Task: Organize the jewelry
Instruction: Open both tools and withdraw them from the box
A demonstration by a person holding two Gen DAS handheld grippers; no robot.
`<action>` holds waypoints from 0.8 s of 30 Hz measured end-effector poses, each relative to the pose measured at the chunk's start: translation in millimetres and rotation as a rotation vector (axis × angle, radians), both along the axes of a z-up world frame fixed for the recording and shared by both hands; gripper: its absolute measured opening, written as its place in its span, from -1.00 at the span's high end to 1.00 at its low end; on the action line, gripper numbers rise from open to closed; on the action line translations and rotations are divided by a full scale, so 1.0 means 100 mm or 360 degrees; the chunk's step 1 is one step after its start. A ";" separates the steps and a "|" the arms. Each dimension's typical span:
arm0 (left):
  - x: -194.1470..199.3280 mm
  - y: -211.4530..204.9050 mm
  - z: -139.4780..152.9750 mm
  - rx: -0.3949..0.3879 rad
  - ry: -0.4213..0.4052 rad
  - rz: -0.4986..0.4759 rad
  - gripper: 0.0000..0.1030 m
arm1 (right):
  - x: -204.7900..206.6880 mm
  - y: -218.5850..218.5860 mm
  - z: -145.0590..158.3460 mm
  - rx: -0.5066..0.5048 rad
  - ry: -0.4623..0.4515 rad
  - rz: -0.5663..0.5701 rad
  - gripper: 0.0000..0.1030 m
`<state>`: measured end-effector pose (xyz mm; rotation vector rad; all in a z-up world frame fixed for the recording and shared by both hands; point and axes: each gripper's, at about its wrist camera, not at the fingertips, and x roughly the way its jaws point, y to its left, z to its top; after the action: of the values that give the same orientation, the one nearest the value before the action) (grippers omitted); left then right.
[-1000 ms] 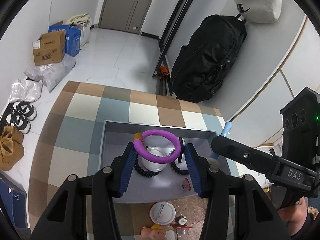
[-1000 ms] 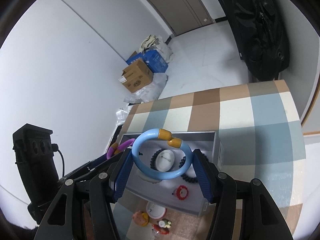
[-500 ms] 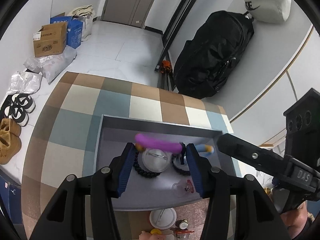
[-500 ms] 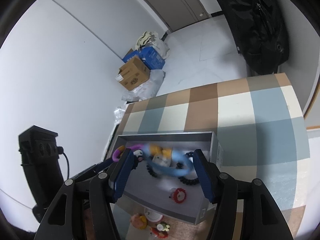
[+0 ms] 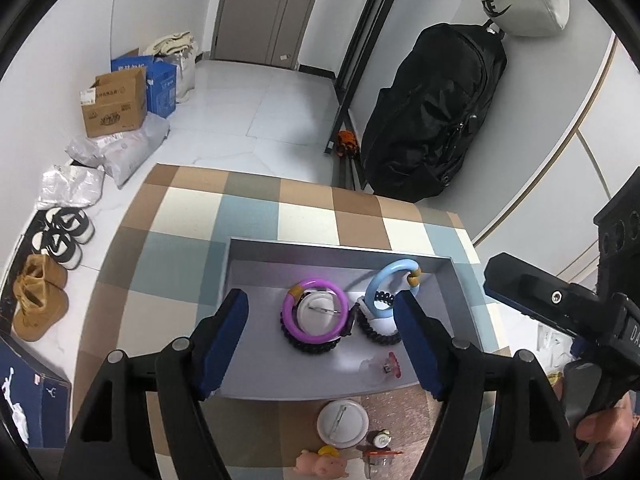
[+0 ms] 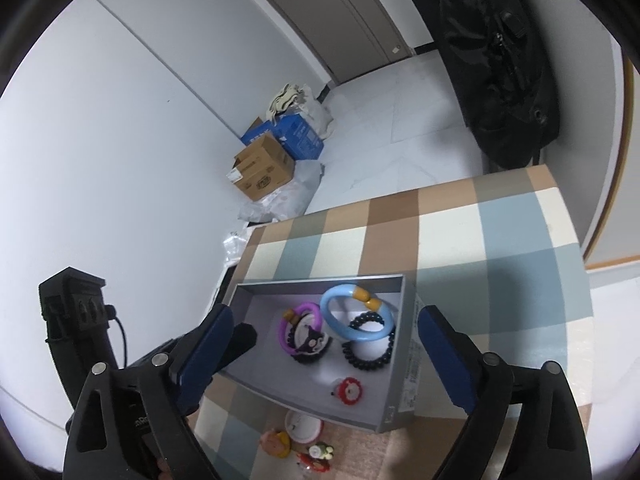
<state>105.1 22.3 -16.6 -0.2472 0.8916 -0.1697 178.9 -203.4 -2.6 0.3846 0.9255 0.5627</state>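
Purple bangle (image 5: 314, 309) and blue bangle (image 5: 390, 289) lay in the grey box (image 5: 456, 284). Both claws, left (image 5: 322, 344) and right (image 6: 324, 354), had just been opening and stood wide, holding nothing.

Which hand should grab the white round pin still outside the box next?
Probably the left. In its view the white pin lies just below the open left gripper, outside the grey box. The right gripper, also open and empty, sees it tucked toward its left edge, so it looks less lined up.

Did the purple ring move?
Yes. The purple ring dropped from the left gripper, whose jaws have just been opening, into the gray box.
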 end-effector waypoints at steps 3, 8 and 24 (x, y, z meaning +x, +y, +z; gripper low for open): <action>-0.05 0.01 0.02 0.0022 -0.0021 0.0015 -0.38 | -0.03 -0.03 0.02 -0.0019 -0.0014 -0.0020 -0.92; -0.15 0.02 0.02 0.0050 -0.0044 0.0033 -0.39 | -0.11 -0.08 0.04 -0.0018 -0.0026 -0.0037 -0.95; -0.49 0.05 0.06 0.0147 -0.0128 0.0082 -0.61 | -0.53 -0.11 0.09 -0.0130 -0.0140 -0.0007 -1.00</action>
<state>55.7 27.5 -10.2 -0.1761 0.8104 -0.0896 125.6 -214.0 6.1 0.2863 0.8597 0.5320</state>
